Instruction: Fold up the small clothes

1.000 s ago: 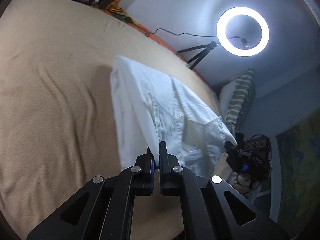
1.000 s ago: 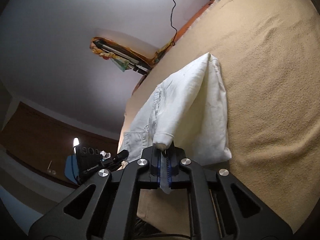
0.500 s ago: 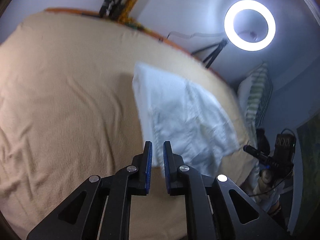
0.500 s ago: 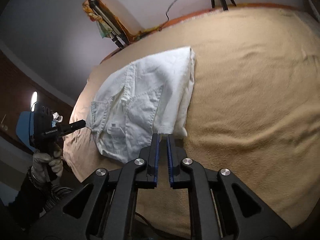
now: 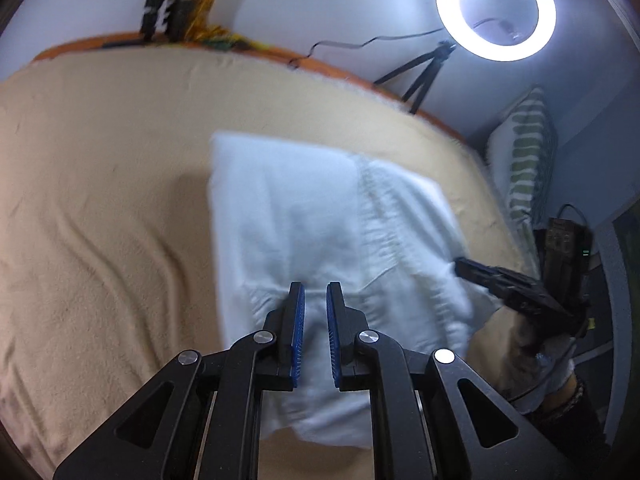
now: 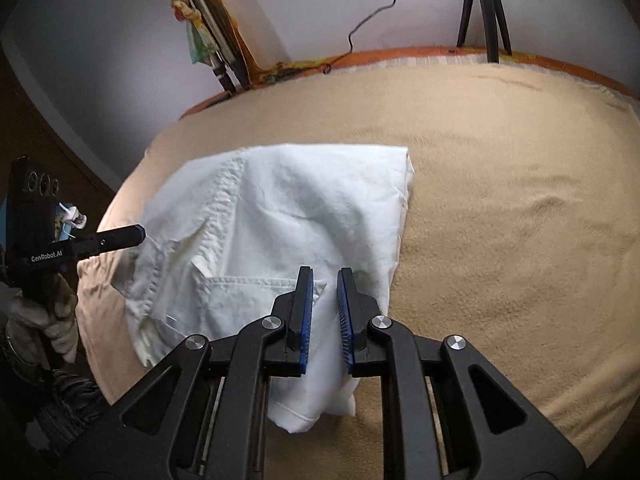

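One white shirt (image 6: 280, 232) (folded), two grippers.

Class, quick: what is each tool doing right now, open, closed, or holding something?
Left tool: open a little, holding nothing, above the shirt.
Right tool: open a little, holding nothing, above the shirt.

A folded shirt (image 6: 280, 240) lies on the blanket (image 6: 500, 220), near its edge; a tripod (image 6: 484, 4) stands behind the bed.
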Demonstrator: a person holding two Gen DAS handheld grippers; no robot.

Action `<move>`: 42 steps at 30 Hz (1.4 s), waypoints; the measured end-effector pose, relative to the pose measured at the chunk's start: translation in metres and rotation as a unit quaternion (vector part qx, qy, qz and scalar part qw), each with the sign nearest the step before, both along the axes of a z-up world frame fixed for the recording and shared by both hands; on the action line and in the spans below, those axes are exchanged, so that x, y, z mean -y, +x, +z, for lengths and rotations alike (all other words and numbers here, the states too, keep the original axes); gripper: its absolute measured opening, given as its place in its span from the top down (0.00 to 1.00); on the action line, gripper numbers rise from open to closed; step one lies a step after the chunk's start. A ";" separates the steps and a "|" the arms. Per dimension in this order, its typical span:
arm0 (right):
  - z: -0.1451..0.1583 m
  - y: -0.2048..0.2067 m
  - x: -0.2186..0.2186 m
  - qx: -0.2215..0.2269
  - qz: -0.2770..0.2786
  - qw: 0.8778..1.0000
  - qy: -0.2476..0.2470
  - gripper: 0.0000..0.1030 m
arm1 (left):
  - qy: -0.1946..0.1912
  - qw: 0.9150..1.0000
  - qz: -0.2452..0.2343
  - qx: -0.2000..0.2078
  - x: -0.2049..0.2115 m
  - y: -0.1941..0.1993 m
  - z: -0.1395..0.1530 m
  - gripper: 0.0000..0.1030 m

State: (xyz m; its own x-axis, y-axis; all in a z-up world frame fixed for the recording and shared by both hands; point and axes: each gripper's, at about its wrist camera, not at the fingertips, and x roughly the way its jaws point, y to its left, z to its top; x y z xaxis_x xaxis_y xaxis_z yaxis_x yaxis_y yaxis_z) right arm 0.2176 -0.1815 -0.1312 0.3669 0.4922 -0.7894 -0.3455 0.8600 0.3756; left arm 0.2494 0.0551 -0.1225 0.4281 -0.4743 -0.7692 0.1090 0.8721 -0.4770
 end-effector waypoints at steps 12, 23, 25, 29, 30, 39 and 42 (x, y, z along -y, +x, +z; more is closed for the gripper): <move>0.066 0.021 -0.003 0.053 0.021 0.998 0.015 0.85 | -0.019 0.998 0.022 0.062 -0.001 0.019 0.042 0.92; 0.017 0.081 -0.087 0.026 0.063 0.995 -0.068 0.76 | 0.034 0.998 0.025 0.038 0.021 0.076 -0.002 0.91; 0.004 0.085 -0.087 0.016 0.057 0.996 -0.074 0.76 | 0.043 0.998 0.025 0.031 0.022 0.078 -0.012 0.92; -0.011 0.088 -0.083 0.016 0.052 0.996 -0.077 0.77 | 0.051 0.998 0.025 0.038 0.022 0.076 -0.012 0.92; -0.008 0.087 -0.084 0.019 0.055 0.994 -0.091 0.78 | 0.053 0.997 0.027 0.039 0.022 0.074 -0.010 0.91; 0.015 0.043 -0.041 0.016 0.048 0.996 -0.070 0.78 | 0.053 0.997 0.021 0.049 0.006 0.044 0.006 0.91; 0.001 0.030 -0.026 -0.005 0.038 0.997 -0.069 0.82 | 0.068 0.997 0.018 0.041 0.002 0.036 -0.002 0.91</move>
